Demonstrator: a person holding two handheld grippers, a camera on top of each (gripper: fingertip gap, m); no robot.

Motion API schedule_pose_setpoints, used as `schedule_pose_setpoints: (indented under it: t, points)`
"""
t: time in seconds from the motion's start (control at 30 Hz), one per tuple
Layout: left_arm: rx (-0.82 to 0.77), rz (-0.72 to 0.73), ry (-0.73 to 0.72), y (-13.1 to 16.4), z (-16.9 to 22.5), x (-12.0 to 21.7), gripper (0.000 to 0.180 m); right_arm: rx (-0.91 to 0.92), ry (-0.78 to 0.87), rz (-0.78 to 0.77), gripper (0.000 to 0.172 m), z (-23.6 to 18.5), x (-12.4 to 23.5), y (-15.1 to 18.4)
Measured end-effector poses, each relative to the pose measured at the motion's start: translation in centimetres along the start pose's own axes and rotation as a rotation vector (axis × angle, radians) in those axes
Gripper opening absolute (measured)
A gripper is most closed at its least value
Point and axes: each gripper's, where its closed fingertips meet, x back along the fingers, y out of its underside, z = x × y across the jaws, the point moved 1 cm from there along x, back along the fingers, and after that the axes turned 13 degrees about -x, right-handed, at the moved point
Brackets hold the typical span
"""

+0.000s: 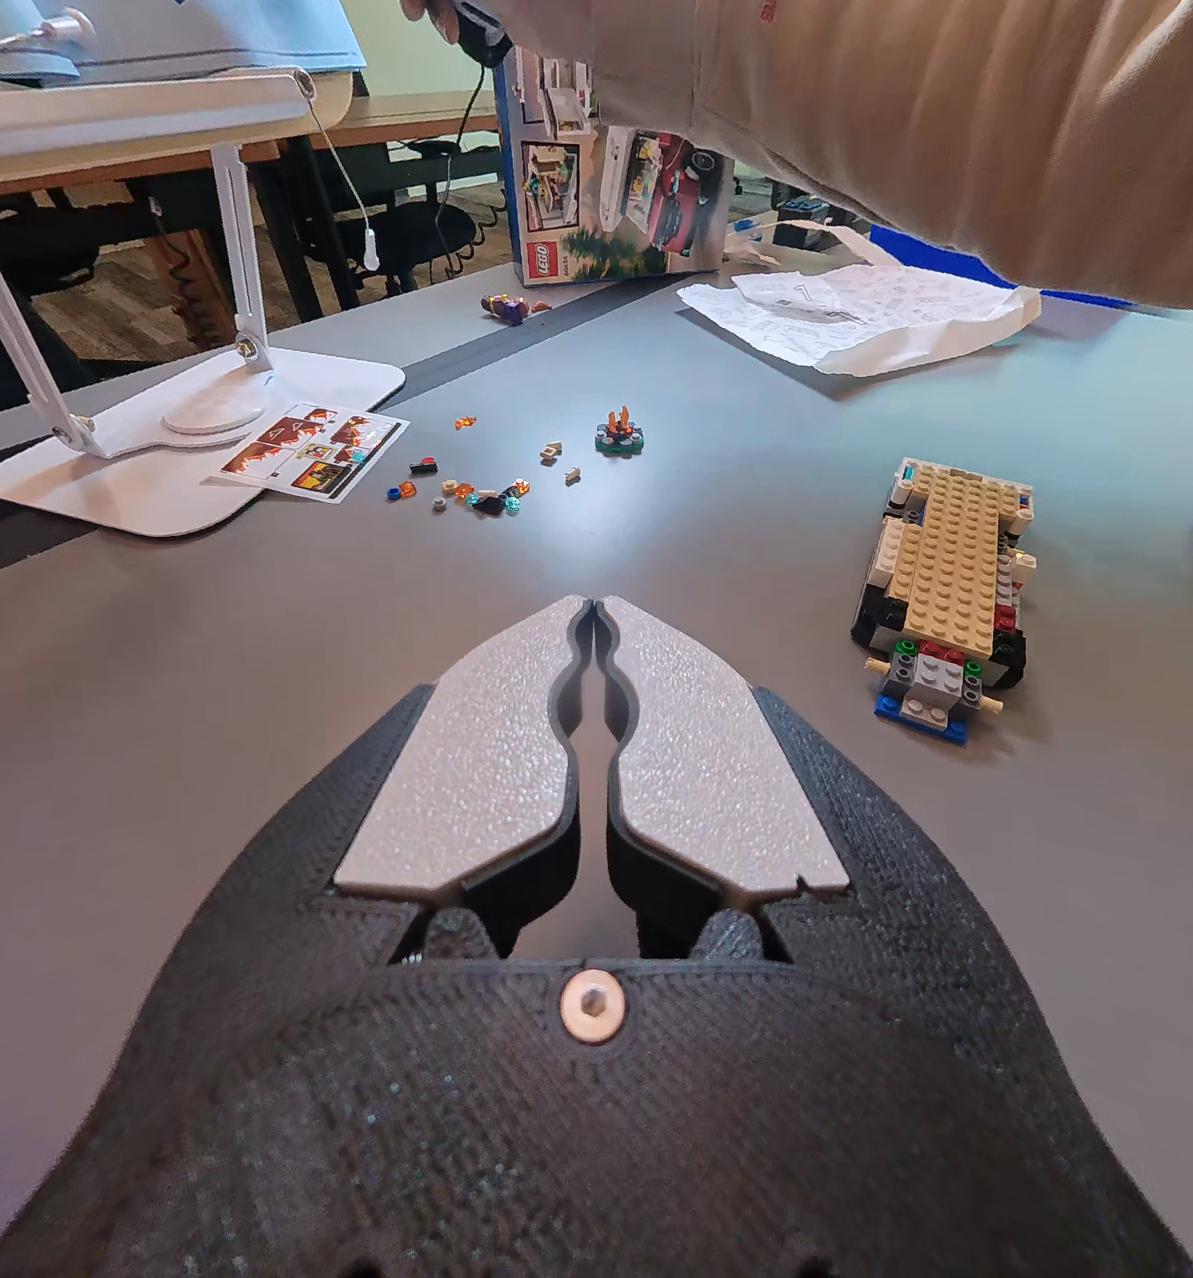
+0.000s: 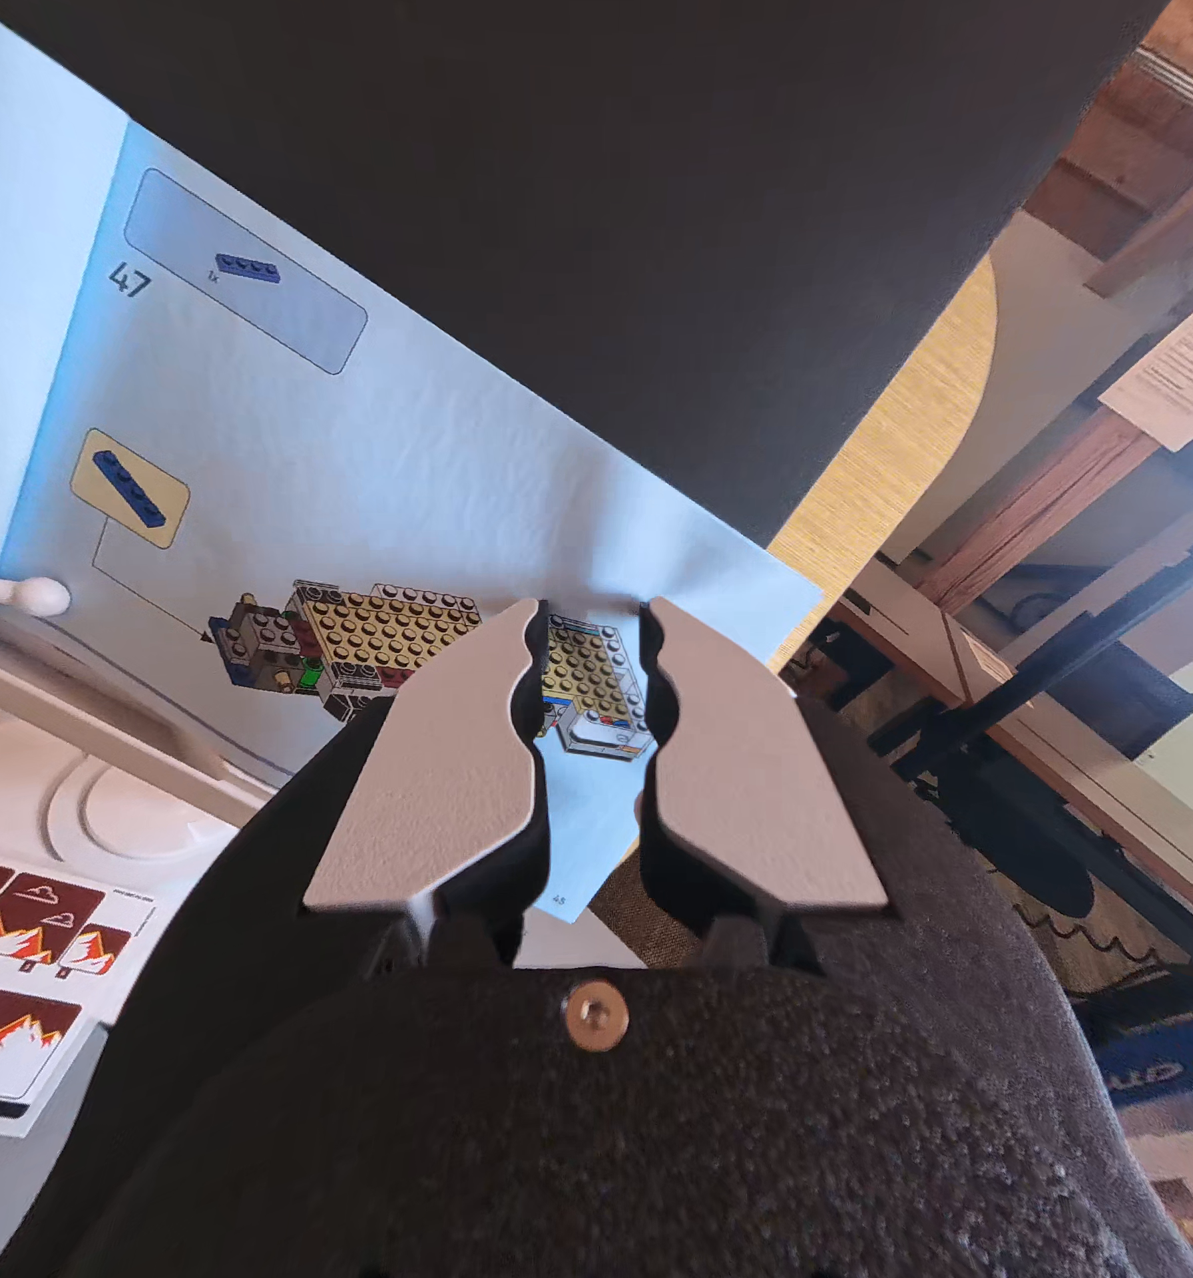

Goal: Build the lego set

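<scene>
My left tool (image 1: 595,603) hovers pinched together on nothing over the grey bench (image 1: 165,691), the brick vehicle (image 1: 950,588) at right of frame. My right tool (image 2: 592,607) stands narrowly parted before the instruction booklet page (image 2: 372,470), mid-frame; contact unclear.

Sleeve (image 1: 926,124) hides box (image 1: 614,207) top; booklet page (image 2: 372,484) cut off left
</scene>
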Motion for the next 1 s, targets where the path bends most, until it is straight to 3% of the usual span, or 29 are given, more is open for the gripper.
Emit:
schedule_pose_setpoints:
  t: [0.07,0.2,0.3,0.37,0.43,0.77,1.0]
  points:
    - [0.001,0.002,0.001,0.0,0.0,0.0,0.000,-0.013,-0.017,0.000,0.025,0.1,0.2,-0.1]
    - [-0.001,0.004,0.012,0.0,0.1,0.0,0.000,-0.178,0.007,0.064,0.064,2.9,0.6,-1.2]
    - [0.004,0.005,0.019,0.0,0.2,0.0,0.000,-0.381,-0.080,-0.002,0.083,4.0,-0.5,0.8]
    - [-0.004,0.000,0.021,0.0,0.3,0.0,0.000,-0.509,-0.191,-0.035,0.085,3.4,-1.0,1.8]
    - [-0.013,-0.003,0.020,0.0,0.3,0.0,0.000,-0.566,-0.283,-0.033,0.067,2.4,-0.9,1.8]
    - [-0.004,-0.014,0.037,0.3,0.6,-0.2,0.000,-0.474,-0.216,-0.050,0.063,1.7,1.5,2.1]
    - [-0.003,-0.032,0.044,0.7,0.7,-0.4,0.000,-0.113,-0.034,0.037,0.073,1.7,3.6,-0.2]
